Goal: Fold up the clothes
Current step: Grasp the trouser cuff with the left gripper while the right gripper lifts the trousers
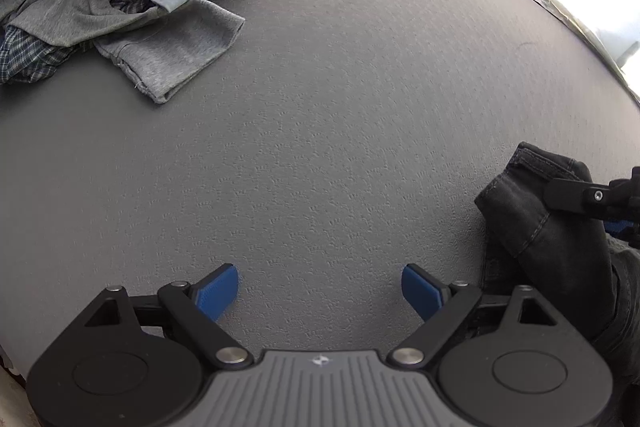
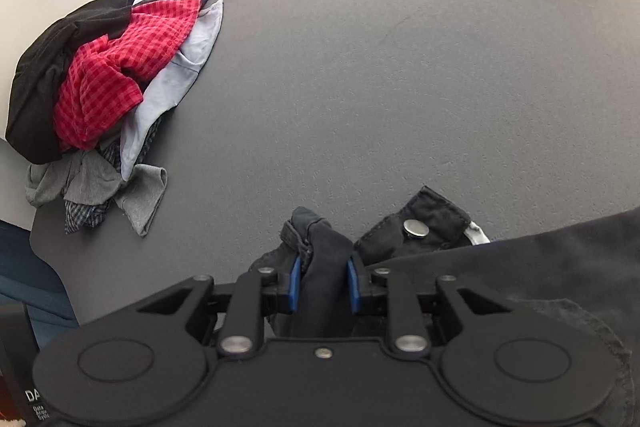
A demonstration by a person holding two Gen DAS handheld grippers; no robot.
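Right gripper (image 2: 323, 285): clamped on a bunched fold of the black jeans (image 2: 520, 267), blue pads pressing the cloth from both sides
Left gripper (image 1: 320, 291): spread wide, nothing between the blue pads, poised over bare table (image 1: 340, 107)
Jeans, position: near edge of the table, on the right-hand side; waistband with its metal button (image 2: 416, 228) lying just beyond and right of the pinched fold
Jeans, as seen from the left wrist: dark denim (image 1: 532, 211) off to the right of the open fingers, with the other tool's finger (image 1: 568, 193) already on it
Key relation: garment lying to the right of the free tool, so a sideways reach rightward probably needed to take a second corner
Nearer arm: right one, already attached; left close beside, apart from the cloth
Long axis: hard to judge, most of the denim running out of view toward the lower right
Clothes pile (image 2: 100, 87): red check, pale blue, grey and plaid pieces heaped at the far left, well apart from both tools
Stage, as a guess: early, jeans not yet spread flat
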